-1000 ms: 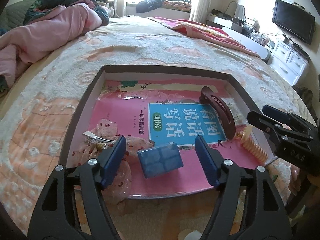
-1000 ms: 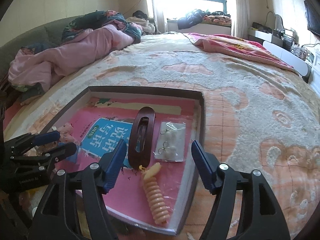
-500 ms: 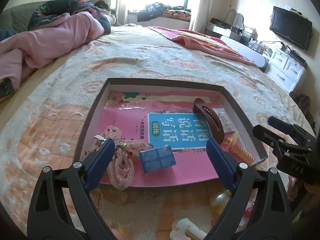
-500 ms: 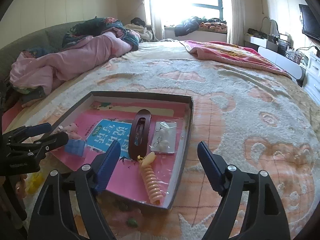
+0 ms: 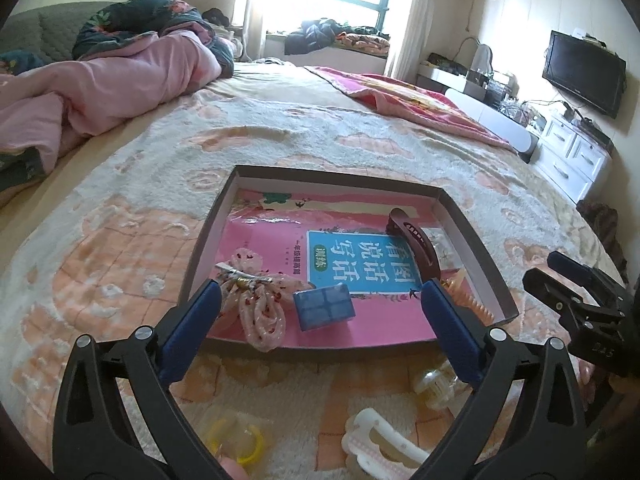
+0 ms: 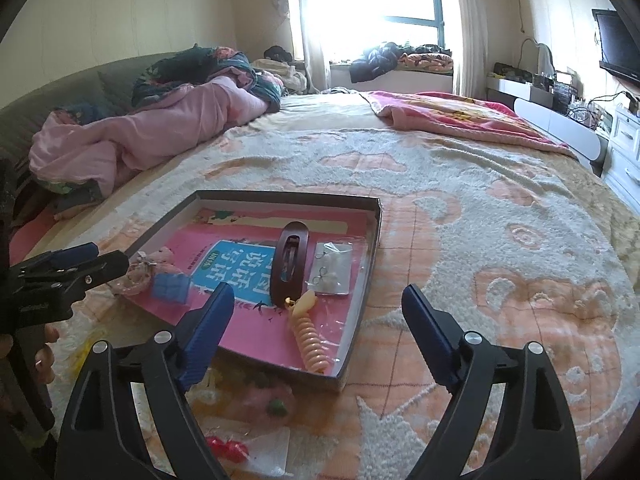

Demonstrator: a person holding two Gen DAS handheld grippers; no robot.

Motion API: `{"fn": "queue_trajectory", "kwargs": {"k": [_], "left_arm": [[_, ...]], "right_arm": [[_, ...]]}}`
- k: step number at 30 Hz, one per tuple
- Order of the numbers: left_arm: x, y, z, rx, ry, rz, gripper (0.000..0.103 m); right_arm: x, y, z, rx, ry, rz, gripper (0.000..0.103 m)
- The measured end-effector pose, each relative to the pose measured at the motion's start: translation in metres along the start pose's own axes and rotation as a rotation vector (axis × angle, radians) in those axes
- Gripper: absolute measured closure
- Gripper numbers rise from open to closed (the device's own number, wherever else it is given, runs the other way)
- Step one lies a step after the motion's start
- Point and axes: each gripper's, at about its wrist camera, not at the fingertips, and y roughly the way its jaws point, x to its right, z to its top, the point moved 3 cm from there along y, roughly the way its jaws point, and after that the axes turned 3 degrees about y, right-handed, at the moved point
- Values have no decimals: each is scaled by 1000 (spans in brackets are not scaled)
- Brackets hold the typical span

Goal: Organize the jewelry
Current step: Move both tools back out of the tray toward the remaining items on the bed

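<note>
From the left wrist, the left gripper (image 5: 320, 312) hangs with its blue jaws spread wide and empty above the near edge of the shallow dark cardboard tray (image 5: 476, 248). A small blue square box (image 5: 324, 307) lies dead ahead at 12 o'clock, a sheer pink dotted hair bow (image 5: 256, 304) at 11, a long brown hair clip (image 5: 418, 246) at 1.

From the right wrist, the right gripper (image 6: 318, 332) is equally splayed, holding nothing. A peach spiral hair tie (image 6: 310, 336) lies at 12 in the tray, a clear earring packet (image 6: 332, 268) just beyond.

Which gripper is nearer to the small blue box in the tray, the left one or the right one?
Left. The left gripper hovers open just before the small blue box; the right gripper hangs off toward the tray's other side.
</note>
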Motion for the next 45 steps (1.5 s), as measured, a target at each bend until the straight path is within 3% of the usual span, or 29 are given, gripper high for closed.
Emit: {"fn": "queue_trajectory", "kwargs": {"k": [18,45], "left_arm": [[-10,-36,-17,40,-6,9,12],[-31,-68,-53,21,-10,55,12]], "right_arm": [[-25,-35,-21,3,-39,48,18],[-50,-57,-54,-30,-99,86,18]]}}
